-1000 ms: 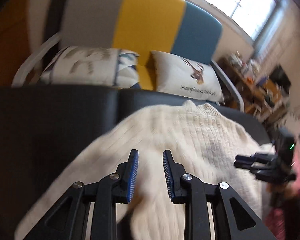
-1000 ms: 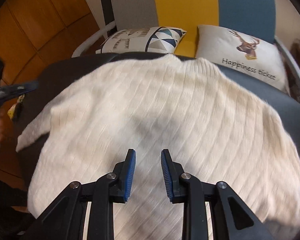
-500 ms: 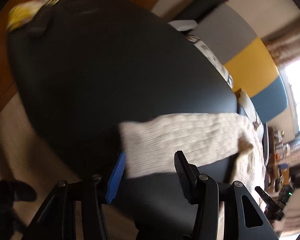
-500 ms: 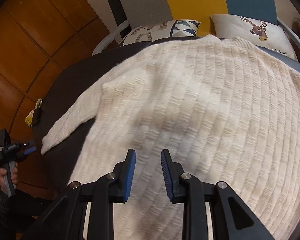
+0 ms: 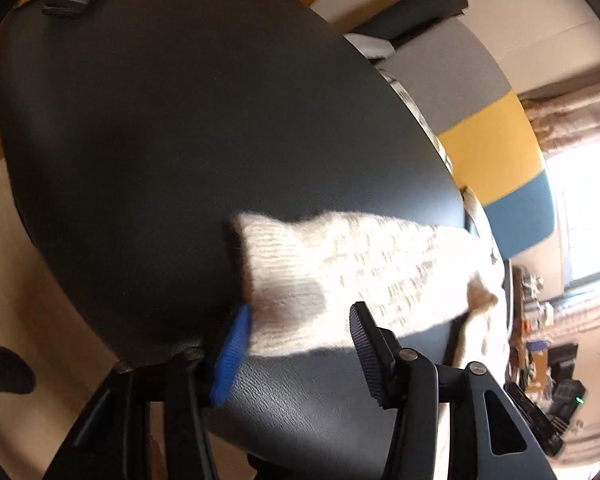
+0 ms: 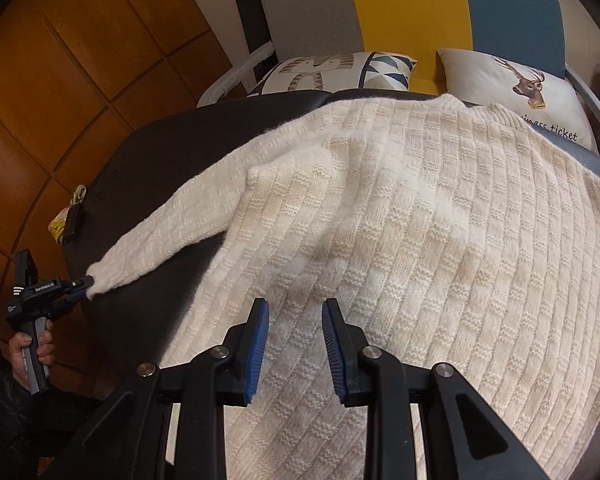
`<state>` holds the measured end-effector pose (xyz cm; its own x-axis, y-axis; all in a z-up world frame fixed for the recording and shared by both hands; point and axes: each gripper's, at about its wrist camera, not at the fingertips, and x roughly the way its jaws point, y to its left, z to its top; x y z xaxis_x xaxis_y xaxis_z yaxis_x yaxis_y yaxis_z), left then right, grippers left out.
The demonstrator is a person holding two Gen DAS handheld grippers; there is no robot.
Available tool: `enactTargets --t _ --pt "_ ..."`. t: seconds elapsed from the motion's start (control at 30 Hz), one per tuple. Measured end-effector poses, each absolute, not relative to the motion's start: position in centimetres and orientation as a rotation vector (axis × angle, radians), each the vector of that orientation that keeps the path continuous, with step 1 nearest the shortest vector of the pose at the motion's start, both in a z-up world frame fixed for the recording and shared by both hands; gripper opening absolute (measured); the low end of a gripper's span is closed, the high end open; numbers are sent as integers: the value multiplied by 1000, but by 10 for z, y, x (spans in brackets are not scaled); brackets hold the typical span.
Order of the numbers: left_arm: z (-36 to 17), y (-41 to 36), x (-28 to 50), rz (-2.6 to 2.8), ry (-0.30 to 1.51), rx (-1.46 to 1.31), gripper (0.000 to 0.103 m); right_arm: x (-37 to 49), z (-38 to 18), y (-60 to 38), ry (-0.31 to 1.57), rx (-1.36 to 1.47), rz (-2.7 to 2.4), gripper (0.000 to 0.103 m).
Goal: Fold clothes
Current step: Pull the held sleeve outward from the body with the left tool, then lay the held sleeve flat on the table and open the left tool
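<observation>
Dark padded table [image 6: 148,160] carries the cream sweater [image 6: 420,220], spread flat with its collar toward the cushions [image 6: 332,70]. Its sleeve [image 5: 340,276] runs lengthwise from the body out to the cuff at my left gripper [image 5: 296,348], whose jaws are closing around that cuff. My right gripper [image 6: 294,340] hovers narrow and empty over the hem, farther from the sleeve.

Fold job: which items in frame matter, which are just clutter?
In play:
- cream sweater
- its sleeve cuff, left claw closing around it
- right claw, over the sweater body
- dark table

Clutter:
- deer cushion
- patterned cushion
- yellow pouch
</observation>
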<state>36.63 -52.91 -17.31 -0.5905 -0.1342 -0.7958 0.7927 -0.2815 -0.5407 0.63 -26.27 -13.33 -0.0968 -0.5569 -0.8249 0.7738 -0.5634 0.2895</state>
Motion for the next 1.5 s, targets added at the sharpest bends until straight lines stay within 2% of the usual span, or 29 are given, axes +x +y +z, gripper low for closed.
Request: enactTargets --t 0.03,0.13,0.3,0.6,0.83,0.97,1.13,1.33,1.5 --pt "-174 -531 363 -1922 1308 863 13 2 -134 -265 285 1223 -1835 27" --pt "-160 -535 359 -1940 1256 783 10 -17 -137 -271 275 1237 -1878 27" --pt "-107 -554 363 -1994 1170 563 9 -51 -140 -298 283 1246 -1900 27" --pt "-58 -598 315 -2002 978 550 9 -88 -187 -373 312 1374 -1774 27" --pt "-37 -647 283 -1912 814 559 8 -74 -185 -406 383 1311 -1660 27" --pt "-50 -668 284 -1826 796 644 8 -86 -161 -404 359 1249 -1660 27" --pt "-79 -692 285 -1726 733 803 8 -120 -150 -431 461 1180 -1796 27" --pt "-110 -700 288 -1622 700 913 9 -151 -183 -486 603 1247 -1855 26" --pt "-133 -706 304 -1556 761 956 10 -144 -185 -495 651 1178 -1930 27"
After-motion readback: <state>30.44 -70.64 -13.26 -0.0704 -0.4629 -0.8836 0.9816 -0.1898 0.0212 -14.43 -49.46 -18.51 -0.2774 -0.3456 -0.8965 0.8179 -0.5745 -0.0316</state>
